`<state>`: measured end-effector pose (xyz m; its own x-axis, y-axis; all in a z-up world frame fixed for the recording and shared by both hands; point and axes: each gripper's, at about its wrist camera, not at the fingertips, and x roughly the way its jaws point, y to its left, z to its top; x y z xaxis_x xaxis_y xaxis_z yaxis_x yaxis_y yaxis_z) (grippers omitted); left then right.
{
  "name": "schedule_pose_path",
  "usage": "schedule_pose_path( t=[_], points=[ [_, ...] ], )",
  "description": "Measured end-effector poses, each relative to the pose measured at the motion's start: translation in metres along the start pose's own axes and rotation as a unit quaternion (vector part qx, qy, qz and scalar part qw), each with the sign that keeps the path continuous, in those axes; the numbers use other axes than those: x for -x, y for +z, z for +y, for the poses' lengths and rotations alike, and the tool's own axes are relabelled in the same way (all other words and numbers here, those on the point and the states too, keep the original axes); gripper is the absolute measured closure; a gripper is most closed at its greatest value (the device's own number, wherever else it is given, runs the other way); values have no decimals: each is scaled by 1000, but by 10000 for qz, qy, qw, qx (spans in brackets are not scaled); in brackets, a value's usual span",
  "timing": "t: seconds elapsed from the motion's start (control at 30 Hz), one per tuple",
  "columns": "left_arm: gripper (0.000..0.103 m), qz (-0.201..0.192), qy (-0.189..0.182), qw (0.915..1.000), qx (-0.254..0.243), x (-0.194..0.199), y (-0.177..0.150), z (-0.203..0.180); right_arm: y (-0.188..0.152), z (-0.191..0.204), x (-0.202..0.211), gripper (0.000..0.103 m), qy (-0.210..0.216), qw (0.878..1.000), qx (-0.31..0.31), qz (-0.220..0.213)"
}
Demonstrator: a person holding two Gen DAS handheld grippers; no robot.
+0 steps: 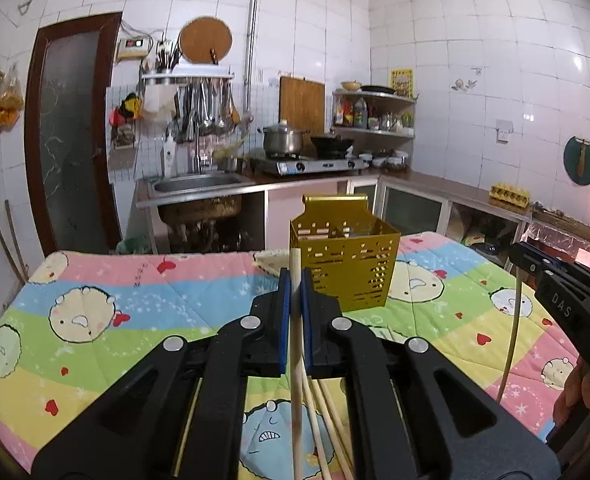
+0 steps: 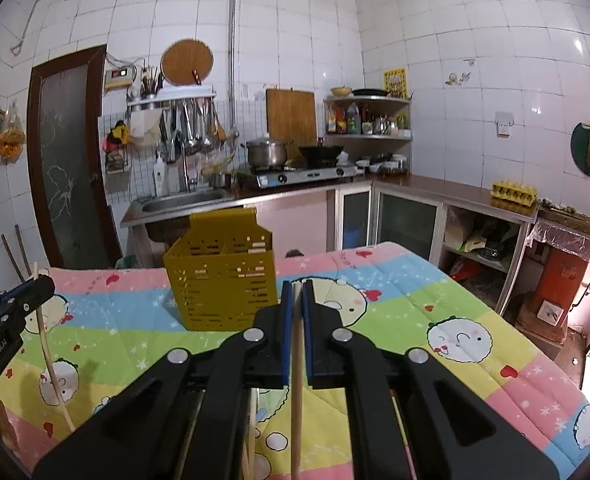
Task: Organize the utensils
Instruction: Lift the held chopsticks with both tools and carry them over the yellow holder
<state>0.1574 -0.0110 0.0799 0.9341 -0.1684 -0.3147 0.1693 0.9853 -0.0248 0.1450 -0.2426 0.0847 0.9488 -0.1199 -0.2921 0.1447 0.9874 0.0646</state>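
Cartoon quilt [image 1: 135,320] under yellow caddy [image 1: 347,264]

My chopstick [image 1: 296,380] runs off the bottom edge; loose chopsticks [image 1: 327,432] below vanish behind my left gripper [image 1: 294,280].

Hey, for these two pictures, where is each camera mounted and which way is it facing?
Left wrist: sits on the left gripper, looks over the quilt at the yellow caddy and kitchen; its gripper is shut on a chopstick, right gripper at the right edge.
Right wrist: sits on the right gripper, faces the same way; shut on a chopstick, left gripper at the left edge.
Shared: caddy, quilt, stove.
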Motion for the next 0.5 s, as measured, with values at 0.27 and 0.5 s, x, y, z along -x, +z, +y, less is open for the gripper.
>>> schedule_pose_path(
  t=[0.27, 0.5],
  points=[
    [99, -193, -10, 9997, 115, 0, 14, 5, 15, 0, -2, 98, -68, 9995, 20, -307],
    [99, -265, -75, 9995, 169, -18, 31, 6, 27, 2, -26, 98, -38, 9993, 4, -382]
  ],
)
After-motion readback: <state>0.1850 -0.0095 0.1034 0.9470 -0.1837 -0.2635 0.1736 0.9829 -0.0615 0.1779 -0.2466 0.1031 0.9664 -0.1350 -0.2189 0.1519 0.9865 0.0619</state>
